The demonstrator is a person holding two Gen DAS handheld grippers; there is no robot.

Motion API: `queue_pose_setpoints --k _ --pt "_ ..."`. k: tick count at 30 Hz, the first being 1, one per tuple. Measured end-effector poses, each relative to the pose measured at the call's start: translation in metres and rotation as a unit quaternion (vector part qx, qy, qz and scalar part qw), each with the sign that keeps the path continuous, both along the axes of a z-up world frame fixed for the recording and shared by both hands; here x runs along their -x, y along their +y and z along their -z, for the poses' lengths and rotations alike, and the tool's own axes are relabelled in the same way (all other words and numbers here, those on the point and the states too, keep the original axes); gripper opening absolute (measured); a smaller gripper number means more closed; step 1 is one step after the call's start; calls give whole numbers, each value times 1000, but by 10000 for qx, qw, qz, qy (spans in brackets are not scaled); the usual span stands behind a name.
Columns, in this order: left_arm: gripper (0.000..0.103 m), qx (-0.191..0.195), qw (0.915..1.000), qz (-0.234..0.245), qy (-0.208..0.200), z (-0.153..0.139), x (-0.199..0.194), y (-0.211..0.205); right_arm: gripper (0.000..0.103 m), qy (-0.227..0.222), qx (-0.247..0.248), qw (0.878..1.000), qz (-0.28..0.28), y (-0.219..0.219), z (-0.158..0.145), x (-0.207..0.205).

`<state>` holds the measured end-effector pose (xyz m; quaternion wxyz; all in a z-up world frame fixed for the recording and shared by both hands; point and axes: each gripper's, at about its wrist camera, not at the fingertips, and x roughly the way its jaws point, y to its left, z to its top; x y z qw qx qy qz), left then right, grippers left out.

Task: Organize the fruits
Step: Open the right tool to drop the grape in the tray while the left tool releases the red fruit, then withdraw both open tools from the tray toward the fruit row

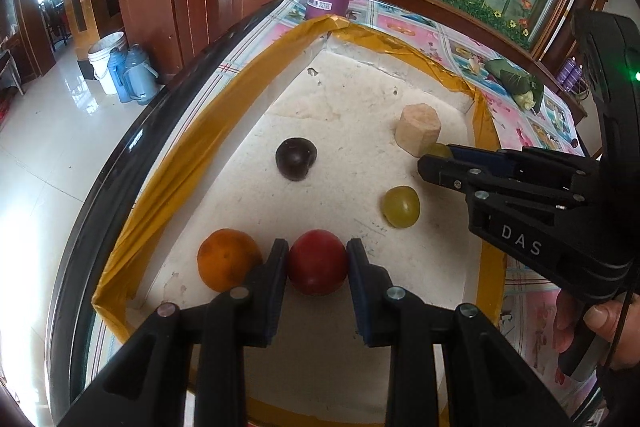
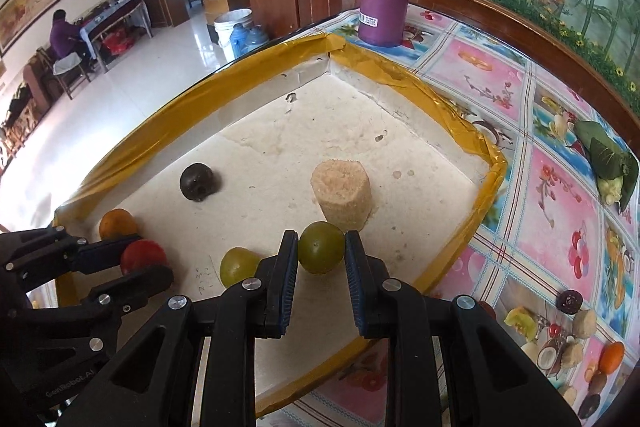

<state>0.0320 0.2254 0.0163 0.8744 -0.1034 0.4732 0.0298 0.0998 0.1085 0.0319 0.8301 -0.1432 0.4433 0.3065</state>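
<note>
White tray point(image 1: 340, 99) holds the fruit; left gripper point(image 1: 318, 259) pinches red fruit point(image 1: 317, 261), right gripper point(image 2: 321, 251) pinches green fruit point(image 2: 321, 247), likely for sorting.

The tray point(image 2: 472, 135) has a rough, matt white foam floor edged in shiny gold tape. The red fruit point(image 1: 318, 261) looks smooth and glossy, the tan block point(image 2: 342, 195) grainy, and the tablecloth point(image 2: 540, 187) slick plastic.

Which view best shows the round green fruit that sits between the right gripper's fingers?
The right wrist view: the round green fruit sits centred between the right gripper fingers, fully visible. In the left wrist view only a sliver shows behind that gripper's tip, beside the beige block.
</note>
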Motion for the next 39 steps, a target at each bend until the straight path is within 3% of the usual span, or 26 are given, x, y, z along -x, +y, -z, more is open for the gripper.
queue_pose_setpoints --k 15,17,19,33,39 --pt "34 -221 9997 112 55 1 5 -8 23 -87 57 9999 4 -3 -1 2" --pt "40 -260 9996 128 43 -2 7 -9 24 -70 43 10000 12 -5 -3 3" --pt "46 -336 9993 138 18 -4 10 -11 33 -72 64 10000 7 -6 -4 4" --pt "52 -431 9988 -165 -162 -21 33 -8 33 -174 -236 9994 162 -35 -30 22" --pt "65 -484 9977 -315 -352 -33 45 -22 33 -191 -275 9991 270 -68 -41 51"
